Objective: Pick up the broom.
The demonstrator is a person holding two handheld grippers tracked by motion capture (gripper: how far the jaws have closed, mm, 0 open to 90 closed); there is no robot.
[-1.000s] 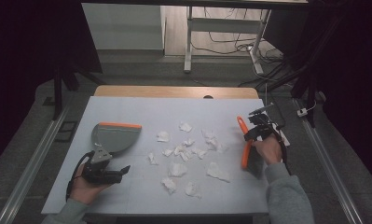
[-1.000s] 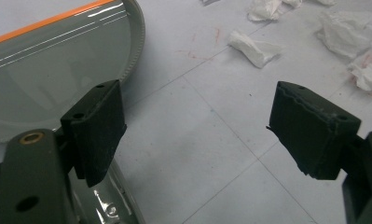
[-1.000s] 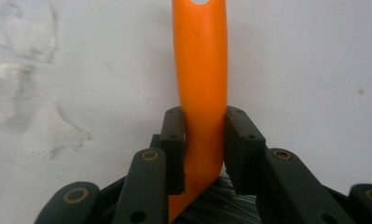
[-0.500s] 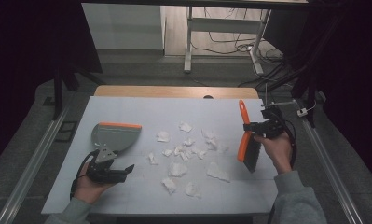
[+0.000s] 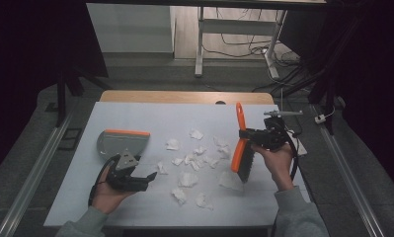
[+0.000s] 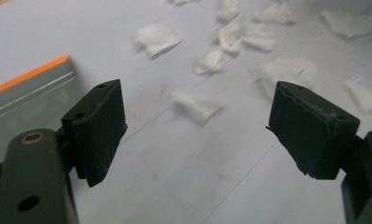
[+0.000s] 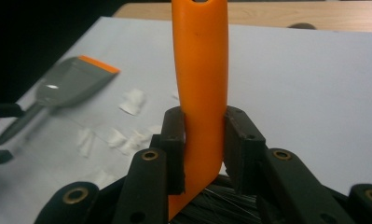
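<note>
A brush (image 5: 242, 148) with an orange handle (image 7: 200, 70) and dark bristles is held upright over the table's right side. My right gripper (image 5: 245, 134) is shut on its handle, with a jaw pressed on each side (image 7: 203, 121). A grey dustpan (image 5: 123, 142) with an orange lip lies flat at the left. My left gripper (image 5: 147, 178) hovers just in front of it, pointing right. Its jaws stand wide open (image 6: 197, 98) with nothing between them. Several white paper scraps (image 5: 194, 160) lie scattered between dustpan and brush. The dustpan's corner (image 6: 25, 91) shows beside the left jaw.
The pale grey tabletop (image 5: 150, 116) has a wooden strip along its far edge. Metal rails run along the floor at both sides. A desk frame and cables stand on the floor beyond the table. Scraps (image 6: 197, 105) lie close ahead of the left gripper.
My right gripper has carried the brush a little leftward, toward the scraps, and tilted it more upright. My left gripper has shifted slightly right, still open.
</note>
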